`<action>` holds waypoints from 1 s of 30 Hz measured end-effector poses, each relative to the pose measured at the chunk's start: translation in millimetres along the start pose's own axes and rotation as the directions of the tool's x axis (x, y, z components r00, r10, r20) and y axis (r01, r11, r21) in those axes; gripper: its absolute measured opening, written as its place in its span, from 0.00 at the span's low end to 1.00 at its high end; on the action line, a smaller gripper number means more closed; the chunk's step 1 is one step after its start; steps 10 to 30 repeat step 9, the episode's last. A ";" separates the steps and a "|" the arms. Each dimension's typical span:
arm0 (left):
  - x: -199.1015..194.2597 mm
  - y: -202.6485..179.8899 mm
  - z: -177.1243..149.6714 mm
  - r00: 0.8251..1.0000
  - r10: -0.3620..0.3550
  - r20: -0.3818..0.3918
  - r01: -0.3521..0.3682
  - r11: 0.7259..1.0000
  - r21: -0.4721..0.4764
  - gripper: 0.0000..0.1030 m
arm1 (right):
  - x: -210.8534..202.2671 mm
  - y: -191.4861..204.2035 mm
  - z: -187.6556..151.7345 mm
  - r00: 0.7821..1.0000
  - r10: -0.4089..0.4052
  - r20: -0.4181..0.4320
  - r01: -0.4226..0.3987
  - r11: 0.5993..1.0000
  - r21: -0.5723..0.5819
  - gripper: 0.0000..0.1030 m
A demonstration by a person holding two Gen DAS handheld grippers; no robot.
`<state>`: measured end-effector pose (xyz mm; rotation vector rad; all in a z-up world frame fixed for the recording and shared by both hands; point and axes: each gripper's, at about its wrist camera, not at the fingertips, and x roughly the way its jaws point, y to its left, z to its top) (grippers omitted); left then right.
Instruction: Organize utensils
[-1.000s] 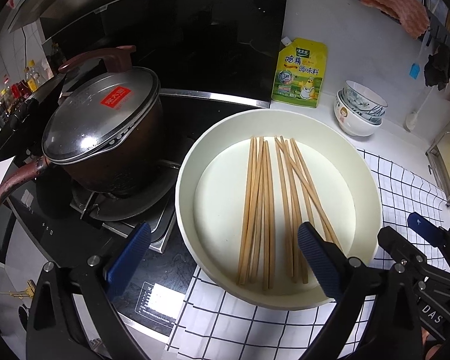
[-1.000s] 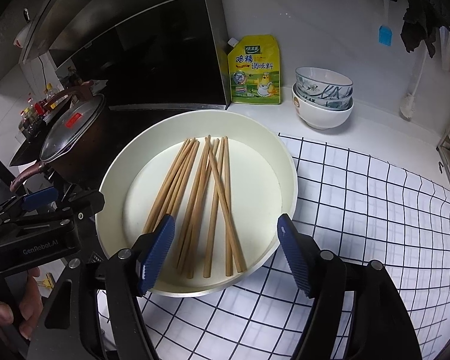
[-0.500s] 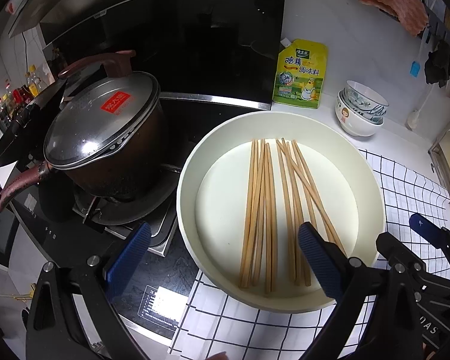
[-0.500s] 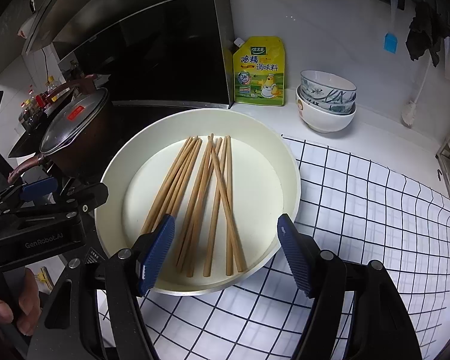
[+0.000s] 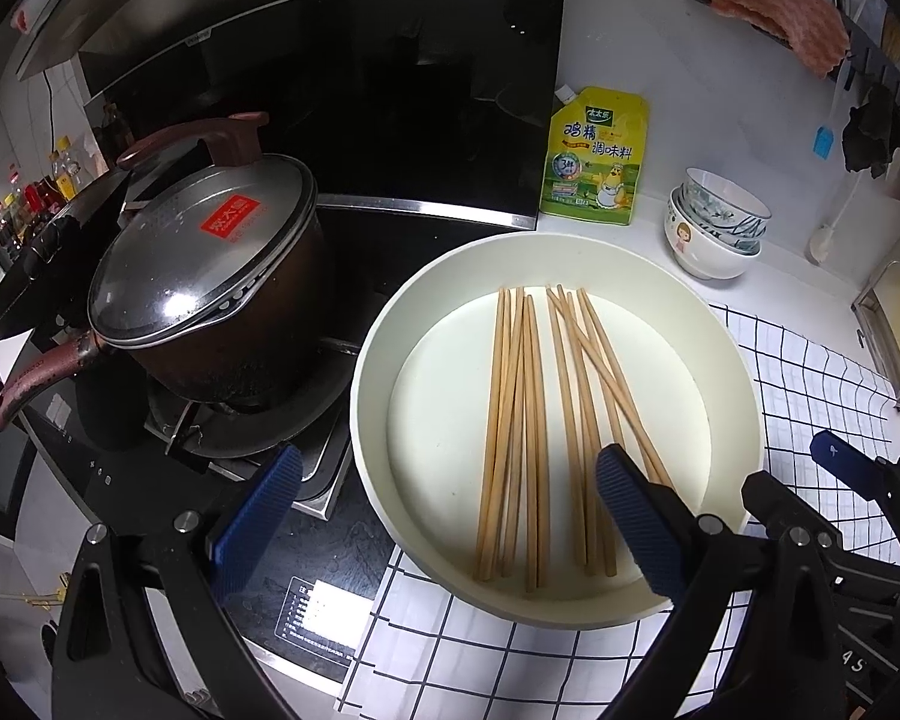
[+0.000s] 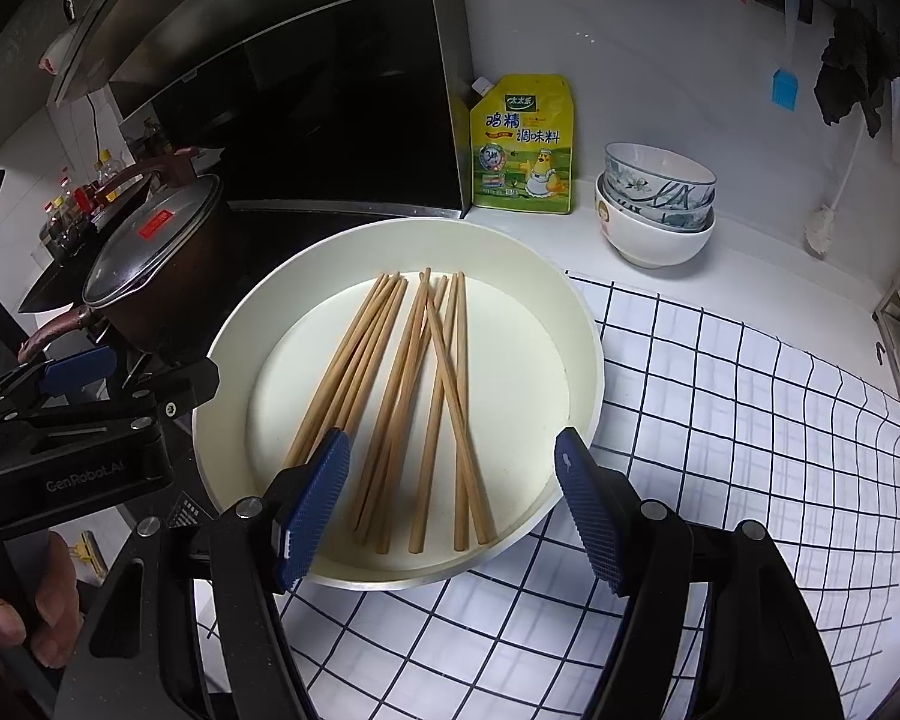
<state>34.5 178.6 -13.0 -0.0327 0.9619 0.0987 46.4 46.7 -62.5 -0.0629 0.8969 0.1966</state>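
Note:
Several wooden chopsticks lie loosely in a round cream tray, also in the right wrist view with the tray's rim. My left gripper is open and empty above the tray's near left rim. My right gripper is open and empty above the tray's near edge, its jaws wide either side of the chopstick ends. The left gripper also shows at the left of the right wrist view, held by a hand.
A dark pot with a glass lid sits on the stove left of the tray. A yellow seasoning pouch and stacked bowls stand against the back wall. A checked cloth covers the counter at right.
Both grippers have moved slightly forward and down towards the tray. Jaws stay open. The chopsticks have not moved.

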 end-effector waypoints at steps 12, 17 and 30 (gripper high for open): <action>0.6 1.2 -1.1 1.000 0.002 -0.012 -0.003 1.000 -0.013 0.94 | -0.2 -0.1 0.1 1.000 0.000 0.001 0.000 1.000 0.001 0.66; 0.6 1.2 -1.1 1.000 0.002 -0.012 -0.003 1.000 -0.013 0.94 | -0.2 -0.1 0.1 1.000 0.000 0.001 0.000 1.000 0.001 0.66; 0.6 1.2 -1.1 1.000 0.002 -0.012 -0.003 1.000 -0.013 0.94 | -0.2 -0.1 0.1 1.000 0.000 0.001 0.000 1.000 0.001 0.66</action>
